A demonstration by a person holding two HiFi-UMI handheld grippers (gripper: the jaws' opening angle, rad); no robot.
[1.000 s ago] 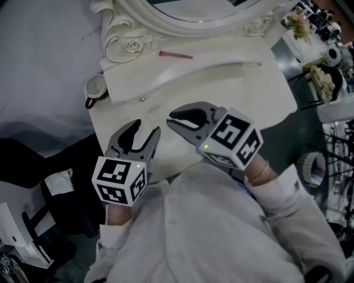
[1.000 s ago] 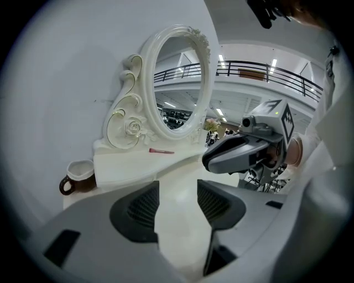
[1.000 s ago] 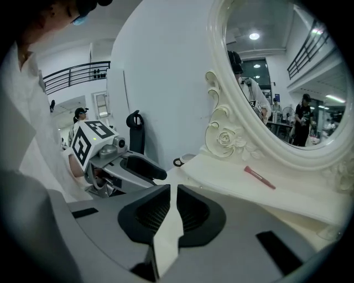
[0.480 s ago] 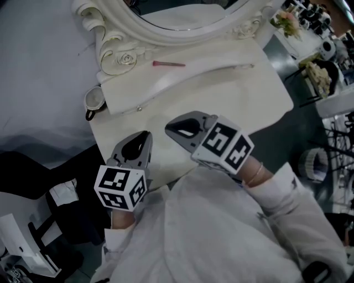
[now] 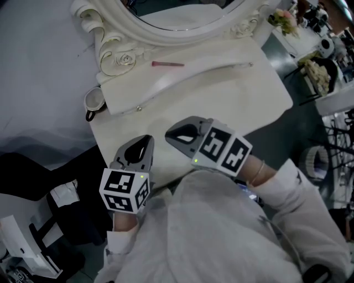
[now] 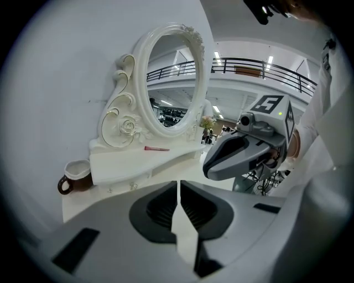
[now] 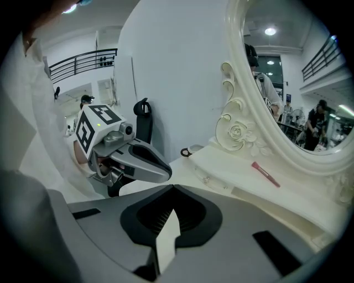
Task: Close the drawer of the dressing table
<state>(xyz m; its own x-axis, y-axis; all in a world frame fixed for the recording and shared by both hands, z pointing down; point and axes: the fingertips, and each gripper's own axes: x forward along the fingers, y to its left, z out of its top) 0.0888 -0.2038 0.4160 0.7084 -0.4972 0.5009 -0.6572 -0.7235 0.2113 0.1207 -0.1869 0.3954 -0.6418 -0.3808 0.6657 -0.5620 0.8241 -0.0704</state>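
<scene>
White sleeves (image 5: 287, 193) of the person fill the near edge of the head view.

Next, left gripper (image 5: 147, 139), over the near lip of the counter (image 5: 221, 105): jaws have just been closing and stand all but together, nothing between them.

Beside it, right gripper (image 5: 169, 134), a little further onto the counter: jaws fully together, empty.

Bare white counter lies between both tips and the raised shelf (image 5: 133, 83).

Drawer (image 6: 119, 172): taken to be the left section of the shelf front, with two small knobs (image 6: 133, 186). It stands forward of the section to its right. No view shows an open interior, so how far out it sits cannot be told. It is well apart from both grippers.

Left of it, mug (image 5: 95, 99) at the counter's edge.

On the shelf, pink stick (image 5: 167, 64).

Farthest, oval mirror (image 5: 182, 16) in a scrolled frame.

Step in hand, as judged: approach, no contact yet. Next move calls for a closed tip set squarely on the drawer front, then a straight push toward the mirror, clear of the mug.
</scene>
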